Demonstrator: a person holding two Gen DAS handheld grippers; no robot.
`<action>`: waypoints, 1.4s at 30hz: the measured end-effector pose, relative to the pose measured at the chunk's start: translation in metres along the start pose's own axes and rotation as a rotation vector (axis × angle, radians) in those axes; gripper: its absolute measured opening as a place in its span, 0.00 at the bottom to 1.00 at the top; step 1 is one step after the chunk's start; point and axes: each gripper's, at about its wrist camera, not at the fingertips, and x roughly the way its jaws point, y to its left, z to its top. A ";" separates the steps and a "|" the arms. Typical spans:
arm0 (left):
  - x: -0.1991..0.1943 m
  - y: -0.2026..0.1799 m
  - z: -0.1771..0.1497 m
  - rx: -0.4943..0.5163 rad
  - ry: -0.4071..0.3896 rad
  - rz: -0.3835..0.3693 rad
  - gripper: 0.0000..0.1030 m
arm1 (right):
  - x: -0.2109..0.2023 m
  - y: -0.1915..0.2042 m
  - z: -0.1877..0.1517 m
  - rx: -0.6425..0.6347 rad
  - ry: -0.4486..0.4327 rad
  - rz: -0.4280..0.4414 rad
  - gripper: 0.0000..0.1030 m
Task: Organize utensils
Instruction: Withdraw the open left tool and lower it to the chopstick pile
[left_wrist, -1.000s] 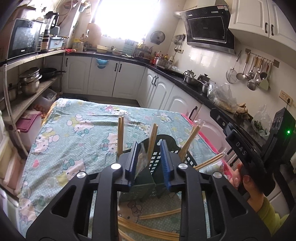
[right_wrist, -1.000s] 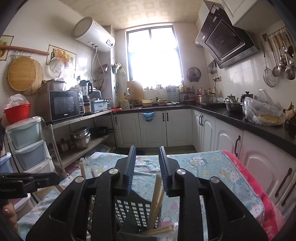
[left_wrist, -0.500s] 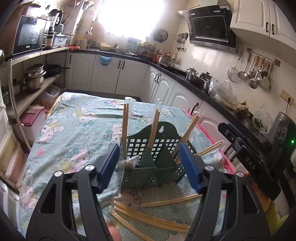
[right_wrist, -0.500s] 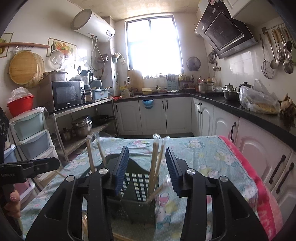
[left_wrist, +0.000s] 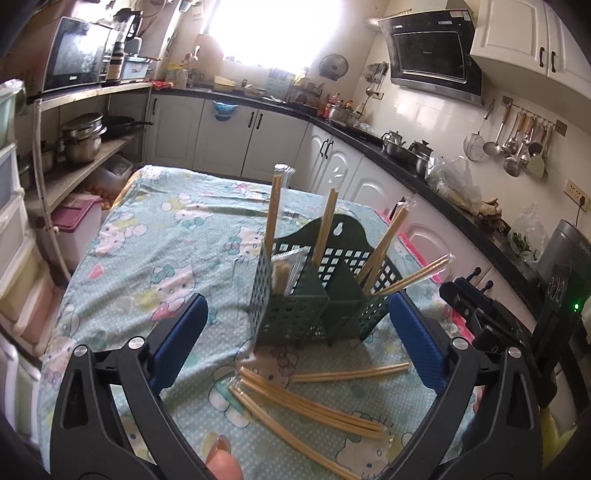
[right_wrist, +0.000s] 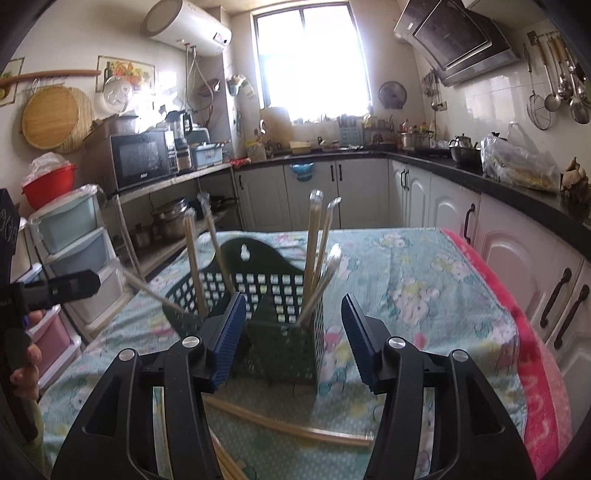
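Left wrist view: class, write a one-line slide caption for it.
Left gripper, jaws opening and empty, faces a green caddy holding upright chopsticks, with loose chopsticks on the tablecloth.

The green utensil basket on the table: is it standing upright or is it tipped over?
Upright. The green utensil basket stands on its base on the tablecloth, and the wrapped chopsticks in its compartments point upward.

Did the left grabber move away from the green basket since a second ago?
Yes. The left gripper has backed away from the green basket, now beyond its opening jaws; more loose chopsticks show on the tablecloth.
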 end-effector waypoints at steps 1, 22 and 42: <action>0.000 0.002 -0.002 -0.006 0.005 0.003 0.89 | -0.001 0.001 -0.003 -0.003 0.006 0.005 0.51; 0.025 0.034 -0.048 -0.092 0.114 0.068 0.89 | -0.002 0.007 -0.051 -0.062 0.157 0.060 0.53; 0.066 0.055 -0.087 -0.156 0.274 0.078 0.40 | 0.004 0.007 -0.104 -0.086 0.371 0.175 0.35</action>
